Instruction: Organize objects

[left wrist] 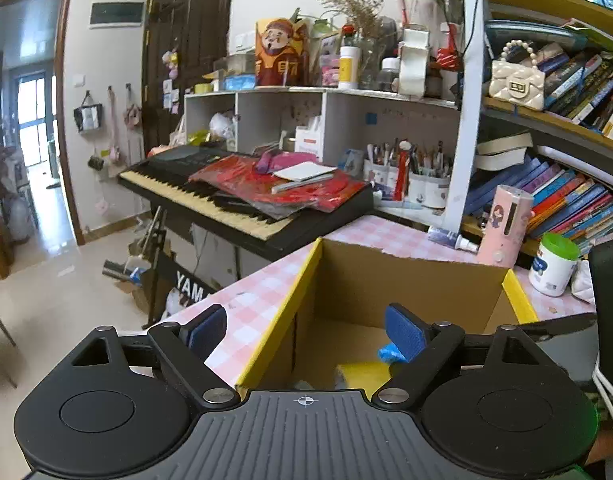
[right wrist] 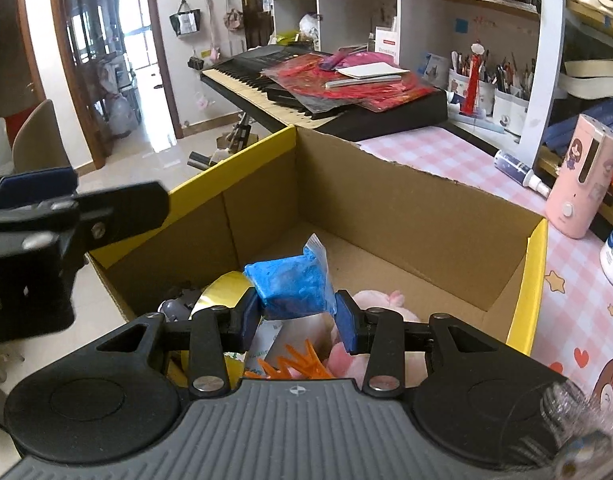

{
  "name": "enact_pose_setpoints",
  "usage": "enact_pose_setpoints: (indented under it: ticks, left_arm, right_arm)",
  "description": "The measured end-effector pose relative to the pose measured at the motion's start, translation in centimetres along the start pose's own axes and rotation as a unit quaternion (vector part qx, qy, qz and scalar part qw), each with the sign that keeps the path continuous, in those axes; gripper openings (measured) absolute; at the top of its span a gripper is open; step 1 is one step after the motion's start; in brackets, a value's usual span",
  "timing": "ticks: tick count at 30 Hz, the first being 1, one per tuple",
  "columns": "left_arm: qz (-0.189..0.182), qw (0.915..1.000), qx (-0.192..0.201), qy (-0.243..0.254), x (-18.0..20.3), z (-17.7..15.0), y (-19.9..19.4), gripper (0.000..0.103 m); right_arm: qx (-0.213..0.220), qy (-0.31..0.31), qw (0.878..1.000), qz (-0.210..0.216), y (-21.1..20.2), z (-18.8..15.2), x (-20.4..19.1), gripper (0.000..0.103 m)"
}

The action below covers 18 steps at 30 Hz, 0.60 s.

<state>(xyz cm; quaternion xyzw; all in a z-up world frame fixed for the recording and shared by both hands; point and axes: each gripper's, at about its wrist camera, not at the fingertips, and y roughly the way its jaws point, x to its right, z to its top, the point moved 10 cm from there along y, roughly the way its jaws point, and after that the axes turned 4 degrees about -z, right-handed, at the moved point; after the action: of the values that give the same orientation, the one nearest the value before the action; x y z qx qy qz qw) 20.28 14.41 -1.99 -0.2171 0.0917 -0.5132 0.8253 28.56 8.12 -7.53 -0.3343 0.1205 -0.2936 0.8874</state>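
Pink-checked table (right wrist: 446, 152): one box (right wrist: 386, 200); right tongs (right wrist: 296, 316) pinch one blue packet (right wrist: 290, 284), left tongs (left wrist: 306, 332) spread, seemingly empty.

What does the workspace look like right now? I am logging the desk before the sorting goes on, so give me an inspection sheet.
Surface: pink checked tablecloth on the desk, partly taken up by the box.
Job's things: open cardboard box with yellow flaps; blue packet held above it; inside, a pink plush toy, an orange spiky piece and a yellow roll.
Clutter: pink cylinder device, spray bottle, white tub with green lid.
Grippers: right gripper shut on the blue packet; left gripper open, nothing between its pads, over the box edge.
Cables: white cables at the right edge.
Surroundings: keyboard under red bags, bookshelf, pen holders, doorway.
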Motion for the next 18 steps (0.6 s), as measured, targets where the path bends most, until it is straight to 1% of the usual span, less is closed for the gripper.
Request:
enact_pose_setpoints:
  ticks: [6, 9, 13, 16, 18]
  left_arm:
    - [0.009, 0.9999, -0.001, -0.006, -0.9, -0.4, -0.7, 0.089]
    - [0.009, 0.9999, -0.006, -0.010, -1.1, -0.6, -0.7, 0.089]
    - [-0.001, 0.9999, -0.013, -0.004, -0.9, -1.0, -0.7, 0.089]
    - [-0.009, 0.9999, -0.008, 0.007, -0.5, -0.8, -0.9, 0.089]
    - [-0.014, 0.9999, -0.004, 0.009, -0.5, -0.6, -1.1, 0.090]
  right_arm:
    - [-0.001, 0.014, 1.000, -0.020, 0.2, 0.2, 0.6, 0.038]
    - [-0.021, 0.024, 0.999, -0.029, 0.7, -0.7, 1.1, 0.038]
    - [-0.025, 0.012, 0.999, -0.034, 0.7, -0.8, 0.9, 0.039]
    - [-0.031, 0.008, 0.999, -0.040, 0.7, -0.9, 0.9, 0.041]
    - [-0.033, 0.015, 0.998, -0.045, 0.5, -1.1, 1.1, 0.044]
